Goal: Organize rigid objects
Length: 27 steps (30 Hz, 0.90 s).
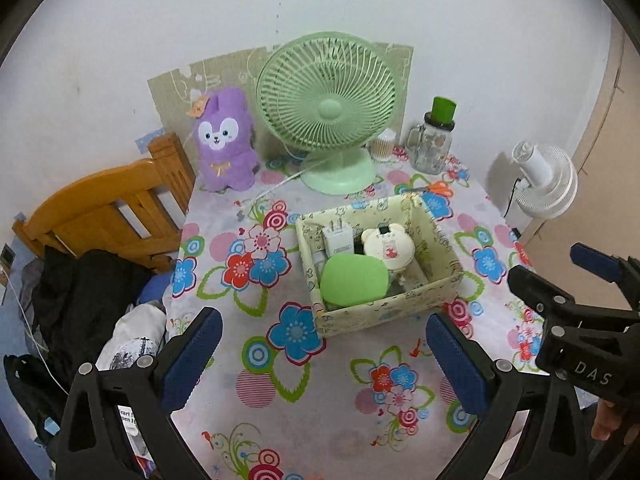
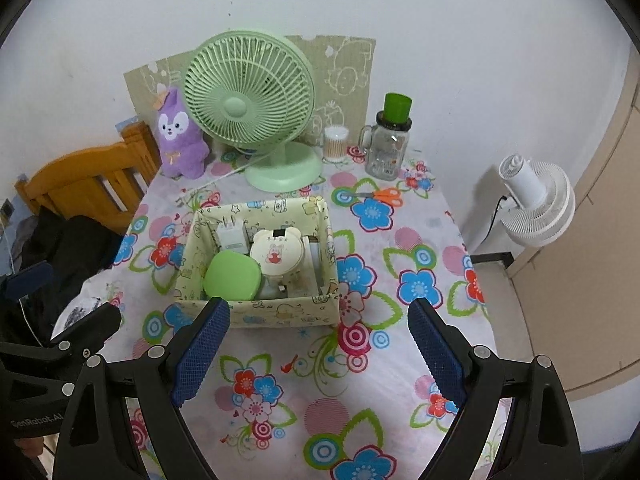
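floral tablecloth (image 2: 404,240), white wall (image 2: 440,20), wooden chair (image 1: 108,216)

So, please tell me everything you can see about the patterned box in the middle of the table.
The patterned box is an open rectangular box, pale cream-yellow with small cartoon prints, seemingly paper-covered cardboard. It sits flat on the floral tablecloth, in front of the green fan. Inside lie a green rounded case, a cream bear-shaped item and a white charger plug. Neither tool touches it.
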### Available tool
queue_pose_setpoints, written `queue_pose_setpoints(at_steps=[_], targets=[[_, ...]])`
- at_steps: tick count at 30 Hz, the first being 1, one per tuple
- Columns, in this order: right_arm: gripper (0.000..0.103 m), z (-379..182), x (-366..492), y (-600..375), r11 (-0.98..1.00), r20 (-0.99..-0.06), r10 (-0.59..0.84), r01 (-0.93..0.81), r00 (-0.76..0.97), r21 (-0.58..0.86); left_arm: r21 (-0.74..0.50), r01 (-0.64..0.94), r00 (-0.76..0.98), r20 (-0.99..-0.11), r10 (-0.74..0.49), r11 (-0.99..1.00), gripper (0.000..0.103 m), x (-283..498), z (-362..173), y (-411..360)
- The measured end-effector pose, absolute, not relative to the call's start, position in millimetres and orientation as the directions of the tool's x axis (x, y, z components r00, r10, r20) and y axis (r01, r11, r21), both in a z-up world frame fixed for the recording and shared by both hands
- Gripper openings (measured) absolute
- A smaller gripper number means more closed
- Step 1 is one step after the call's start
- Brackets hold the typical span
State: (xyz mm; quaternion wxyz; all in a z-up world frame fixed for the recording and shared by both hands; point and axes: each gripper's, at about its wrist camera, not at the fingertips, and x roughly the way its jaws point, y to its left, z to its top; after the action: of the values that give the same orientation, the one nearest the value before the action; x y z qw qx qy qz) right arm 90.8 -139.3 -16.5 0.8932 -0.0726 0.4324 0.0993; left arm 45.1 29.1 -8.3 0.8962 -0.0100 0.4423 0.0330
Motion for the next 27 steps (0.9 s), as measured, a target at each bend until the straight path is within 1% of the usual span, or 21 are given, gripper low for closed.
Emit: queue_pose_setpoints(at_steps=[6, 14, 16, 21, 27], targets=[[0.093, 3.4, 80.8, -148.9, 0.969, -0.763, 0.153, -0.246, 0.627, -0.007, 0.000, -0.083, 0.630, -0.775, 0.053, 0.997, 0.103, 33.6, 9.0, 20.0], [0.094, 22.2, 66.8, -159.8, 0.972, -0.740, 0.145, -0.235, 0.656, -0.019, -0.002, -0.118, 0.660, -0.747, 0.076, 0.993, 0.103, 16.9, 27.5, 13.9], [0.096, 24.2, 63.9, -162.0, 0.972, -0.734, 0.148, -0.236, 0.662, -0.017, -0.002, -0.112, 0.668, -0.741, 0.073, 0.994, 0.103, 13.5, 30.3, 11.7], [0.097, 29.1, 56.0, -163.9, 0.970, -0.711, 0.150, -0.241, 0.687, -0.028, 0.019, -0.109, 0.672, -0.735, 0.088, 0.994, 0.103, 8.7, 32.2, 6.0], [0.097, 31.2, 51.5, -164.9, 0.970, -0.705, 0.154, -0.243, 0.692, -0.027, 0.008, -0.111, 0.681, -0.728, 0.082, 0.994, 0.103, 5.6, 32.6, 4.0]])
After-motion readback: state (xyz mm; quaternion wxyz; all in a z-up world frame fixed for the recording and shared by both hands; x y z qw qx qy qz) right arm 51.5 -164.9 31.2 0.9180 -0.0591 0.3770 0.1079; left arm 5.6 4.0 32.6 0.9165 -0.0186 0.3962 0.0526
